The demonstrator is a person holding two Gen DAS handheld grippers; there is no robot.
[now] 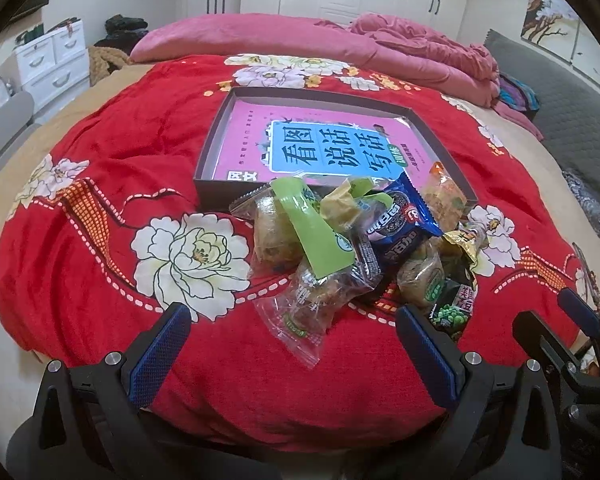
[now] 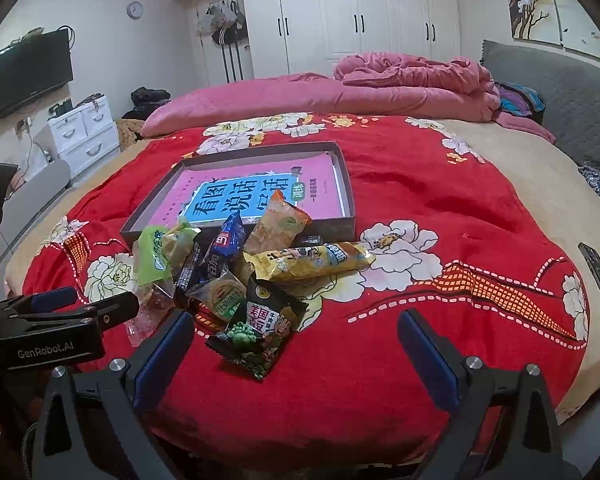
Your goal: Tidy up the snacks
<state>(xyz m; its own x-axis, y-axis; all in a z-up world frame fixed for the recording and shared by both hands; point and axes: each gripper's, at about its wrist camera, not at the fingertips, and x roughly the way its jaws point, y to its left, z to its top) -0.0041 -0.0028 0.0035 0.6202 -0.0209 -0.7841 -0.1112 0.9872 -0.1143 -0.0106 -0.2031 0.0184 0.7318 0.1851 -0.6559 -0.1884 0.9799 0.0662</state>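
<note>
Both grippers hover low over the near edge of a red floral blanket [image 1: 100, 168] spread on a bed, each with its blue-padded fingers spread wide and nothing between them. Left gripper [image 1: 292, 320] sits just short of the snack pile [image 1: 340, 232]; its right finger [image 1: 424, 344] is close beside a black pea packet [image 1: 454, 308], contact not clear. Right gripper [image 2: 296, 328] stands beside it; the same pea packet [image 2: 260, 332] lies just ahead of its left finger [image 2: 168, 348], nearer that finger than the other. The left gripper's body shows at the left edge of the right wrist view, labelled GenRobot.AI. Snacks lie heaped on the blanket, touching and overlapping, against the near wall of a shallow grey box [image 1: 208, 136]. Seen in the heap: green-striped clear packet [image 1: 300, 224], blue packet [image 1: 400, 216], long yellow packet [image 2: 312, 260], orange-topped clear packet [image 2: 278, 220] leaning over the box's near wall, a round biscuit in clear wrap [image 2: 220, 292]. In the box lies a pink book [image 1: 260, 136] with a blue title panel, flat. Behind: a pink quilt [image 2: 412, 76] bunched at the far side, white wardrobe [image 2: 360, 12], a white drawer unit [image 2: 84, 132] and wall TV [image 2: 24, 76] at left.
</note>
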